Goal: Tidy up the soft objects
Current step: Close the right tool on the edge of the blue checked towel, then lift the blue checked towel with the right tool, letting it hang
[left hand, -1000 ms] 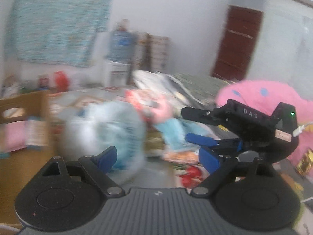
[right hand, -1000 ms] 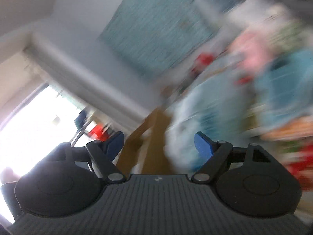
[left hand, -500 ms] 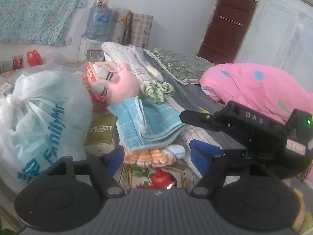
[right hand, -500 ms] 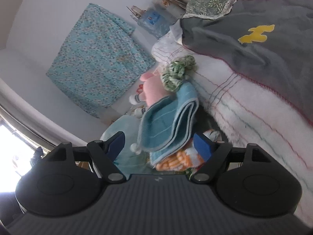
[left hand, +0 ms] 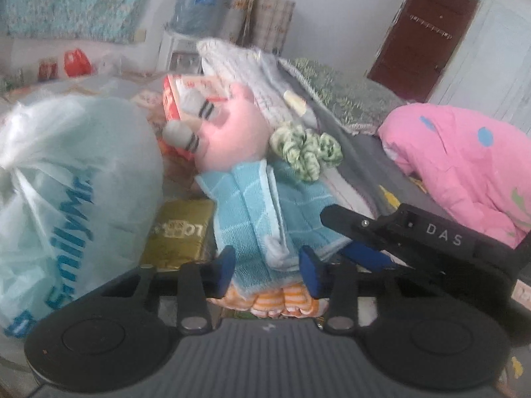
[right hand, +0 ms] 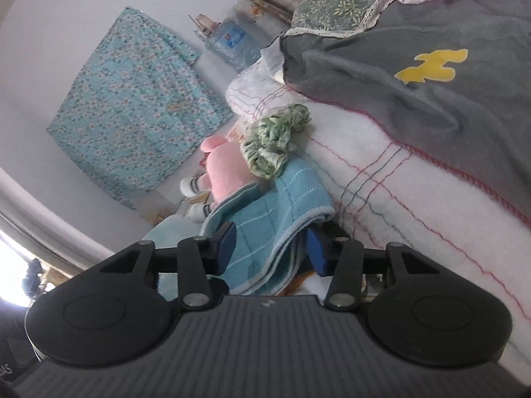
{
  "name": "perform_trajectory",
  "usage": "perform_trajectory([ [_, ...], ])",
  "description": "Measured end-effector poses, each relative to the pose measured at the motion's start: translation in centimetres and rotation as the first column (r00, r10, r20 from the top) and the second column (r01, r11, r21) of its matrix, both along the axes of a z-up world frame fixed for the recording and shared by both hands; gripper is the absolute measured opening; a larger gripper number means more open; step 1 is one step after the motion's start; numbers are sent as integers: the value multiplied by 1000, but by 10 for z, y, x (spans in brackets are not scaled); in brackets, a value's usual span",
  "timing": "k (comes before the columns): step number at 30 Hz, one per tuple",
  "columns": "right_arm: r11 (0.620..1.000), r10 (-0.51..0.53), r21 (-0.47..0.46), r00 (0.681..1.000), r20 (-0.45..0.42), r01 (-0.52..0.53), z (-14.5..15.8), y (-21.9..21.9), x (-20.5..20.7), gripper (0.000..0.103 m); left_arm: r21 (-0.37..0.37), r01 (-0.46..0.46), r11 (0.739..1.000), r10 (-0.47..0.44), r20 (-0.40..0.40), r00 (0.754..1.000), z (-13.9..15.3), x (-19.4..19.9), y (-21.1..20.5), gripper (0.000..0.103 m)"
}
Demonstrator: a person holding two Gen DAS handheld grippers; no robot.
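Both grippers look the same: matte black plastic, ribbed grey top plate, two round discs on the sides, silver screws at the arm pivots, blue pads on the fingers. The right gripper (left hand: 371, 255) has "DAS" printed in white on it.

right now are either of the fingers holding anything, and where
Both grippers' fingers are closing around the folded blue towel: left gripper at its near end, right gripper across its folded edge; firm grip cannot be told.

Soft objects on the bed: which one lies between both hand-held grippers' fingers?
The folded blue towel, not the pink plush toy or the green scrunched cloth behind it.
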State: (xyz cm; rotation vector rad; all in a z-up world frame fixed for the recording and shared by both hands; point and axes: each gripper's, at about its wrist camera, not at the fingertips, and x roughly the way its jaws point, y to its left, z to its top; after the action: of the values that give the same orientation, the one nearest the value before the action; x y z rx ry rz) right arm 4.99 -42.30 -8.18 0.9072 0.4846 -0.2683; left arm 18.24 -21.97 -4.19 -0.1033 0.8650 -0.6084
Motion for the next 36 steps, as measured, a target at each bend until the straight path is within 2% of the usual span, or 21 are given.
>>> perform_trajectory([
  [1,1000,-1,-5,1000,0,1,0,0,2,34,1,3,1000,-3,-12,1000,-2,2,-2,34],
  [4,1000,-3,-17,1000,8,3,-1,0,6,18,14,6,1000,-5,-17,1000,-6,4,-6,24],
  [6,1000,-1,-28,1000,25,1,1,1,6,11,18,25,1000,-25,-10,1000,-4,4,-9,8],
  [9,999,13,-38,998,63,-10,10,5,2,6,17,44,999,-44,18,999,2,-1,-10,7],
  [12,999,27,-38,995,95,-24,19,9,-5,4,3,49,999,-49,38,998,11,-8,-5,6],
  [17,997,72,29,988,140,-76,26,17,-25,4,-21,72,997,-71,40,997,23,-26,10,5],
  [22,989,122,67,982,143,-132,27,34,-55,4,-47,102,994,-103,-7,995,25,-51,31,5],
  [26,974,153,144,978,144,-174,18,44,-81,4,-40,115,993,-116,-39,992,21,-78,52,5],
  [31,965,180,175,979,97,-195,5,57,-112,4,-21,122,992,-124,-105,987,6,-104,74,6],
  [33,967,180,172,982,60,-188,-1,59,-120,4,-11,125,992,-125,-121,985,2,-109,82,17],
  [36,969,179,167,984,21,-180,-6,57,-128,4,-17,96,995,-98,-113,989,2,-113,96,20],
])
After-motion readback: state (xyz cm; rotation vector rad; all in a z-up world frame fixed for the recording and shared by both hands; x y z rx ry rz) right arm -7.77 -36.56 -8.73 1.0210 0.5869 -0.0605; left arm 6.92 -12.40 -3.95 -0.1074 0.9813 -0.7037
